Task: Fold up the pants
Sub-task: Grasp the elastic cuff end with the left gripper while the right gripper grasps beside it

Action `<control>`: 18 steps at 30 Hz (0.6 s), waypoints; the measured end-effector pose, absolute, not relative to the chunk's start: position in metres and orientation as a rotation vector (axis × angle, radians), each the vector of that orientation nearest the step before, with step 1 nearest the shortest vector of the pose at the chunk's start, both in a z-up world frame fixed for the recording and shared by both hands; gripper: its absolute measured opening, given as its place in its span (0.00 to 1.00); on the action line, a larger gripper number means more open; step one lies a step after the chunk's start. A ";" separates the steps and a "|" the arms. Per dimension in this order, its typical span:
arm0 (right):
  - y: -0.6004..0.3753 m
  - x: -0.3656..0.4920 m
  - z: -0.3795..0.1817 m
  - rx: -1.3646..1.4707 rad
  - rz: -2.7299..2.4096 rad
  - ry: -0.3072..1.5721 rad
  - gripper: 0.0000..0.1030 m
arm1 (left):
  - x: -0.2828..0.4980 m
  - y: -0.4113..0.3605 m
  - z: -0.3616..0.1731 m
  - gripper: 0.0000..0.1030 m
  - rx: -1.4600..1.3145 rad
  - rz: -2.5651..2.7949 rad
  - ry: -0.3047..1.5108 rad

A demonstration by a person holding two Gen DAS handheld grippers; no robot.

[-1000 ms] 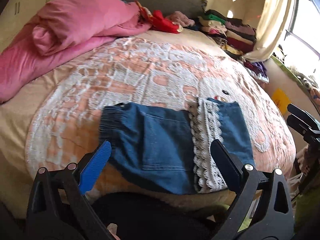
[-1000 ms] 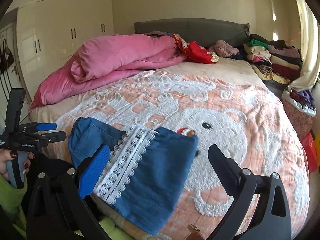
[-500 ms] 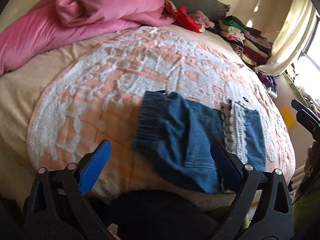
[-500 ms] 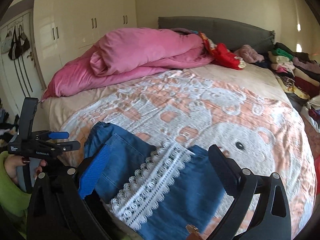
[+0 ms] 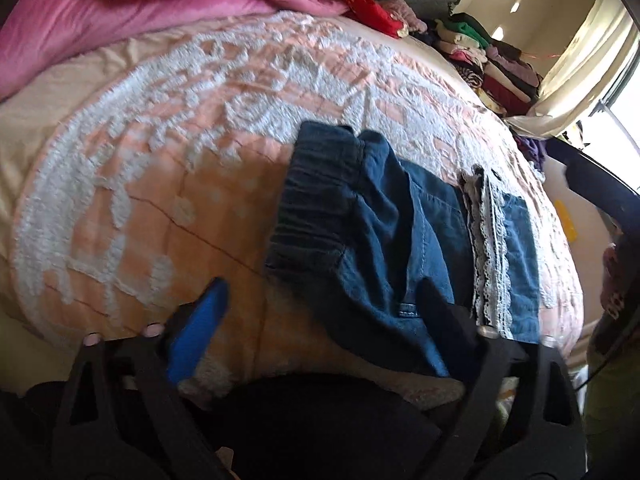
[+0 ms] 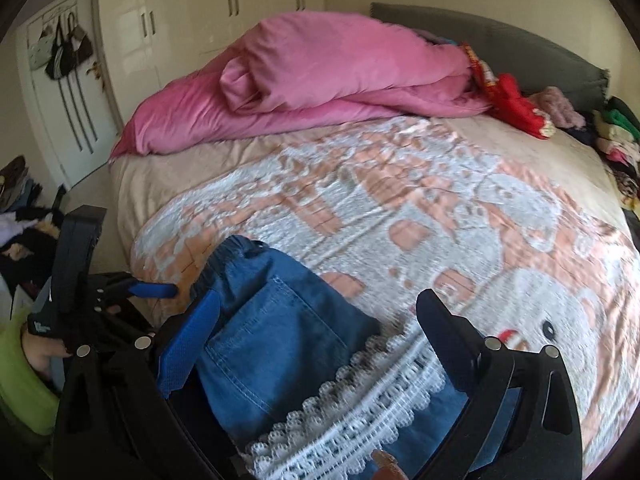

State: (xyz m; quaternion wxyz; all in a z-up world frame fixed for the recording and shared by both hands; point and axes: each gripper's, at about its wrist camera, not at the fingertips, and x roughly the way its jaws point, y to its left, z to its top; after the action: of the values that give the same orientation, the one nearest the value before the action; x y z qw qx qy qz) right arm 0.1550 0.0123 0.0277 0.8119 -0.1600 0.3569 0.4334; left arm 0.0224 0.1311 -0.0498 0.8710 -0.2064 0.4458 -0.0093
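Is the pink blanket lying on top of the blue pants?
No, the pink blanket is bunched far up the bed, well apart from the blue pants.

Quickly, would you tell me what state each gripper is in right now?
Left gripper: open, jaws closing, holding nothing; denim pants lie just ahead.
Right gripper: open, holding nothing, above the pants.

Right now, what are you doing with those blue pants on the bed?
A person is folding the denim pants with lace trim on the patterned bedspread, using a handheld gripper in each hand. The pants lie partly folded near the bed's edge. The left gripper hovers by the waistband, its jaws closing but gripping nothing. The right gripper hangs open above the pants.
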 end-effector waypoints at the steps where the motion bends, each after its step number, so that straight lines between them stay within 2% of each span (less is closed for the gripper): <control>1: 0.017 0.156 0.025 -0.350 0.937 0.770 0.95 | 0.024 0.132 -0.051 0.65 -0.443 -0.030 0.934; 2: 0.023 0.158 0.023 -0.357 0.946 0.783 0.95 | 0.025 0.132 -0.054 0.57 -0.454 -0.039 0.938; 4: 0.037 0.163 0.015 -0.376 0.980 0.812 0.95 | 0.027 0.132 -0.059 0.48 -0.468 -0.055 0.941; 7: 0.055 0.167 0.003 -0.408 1.016 0.846 0.95 | 0.029 0.134 -0.064 0.46 -0.502 -0.073 0.950; 18: 0.120 0.181 -0.040 -0.482 1.108 0.959 0.95 | 0.034 0.138 -0.072 0.46 -0.557 -0.116 0.973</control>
State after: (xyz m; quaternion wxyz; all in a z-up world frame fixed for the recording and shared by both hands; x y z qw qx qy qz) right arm 0.1810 0.1196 -0.0402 0.7172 -0.2177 0.4333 0.5005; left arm 0.0343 0.1383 -0.0718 0.8454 -0.2639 0.4612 -0.0549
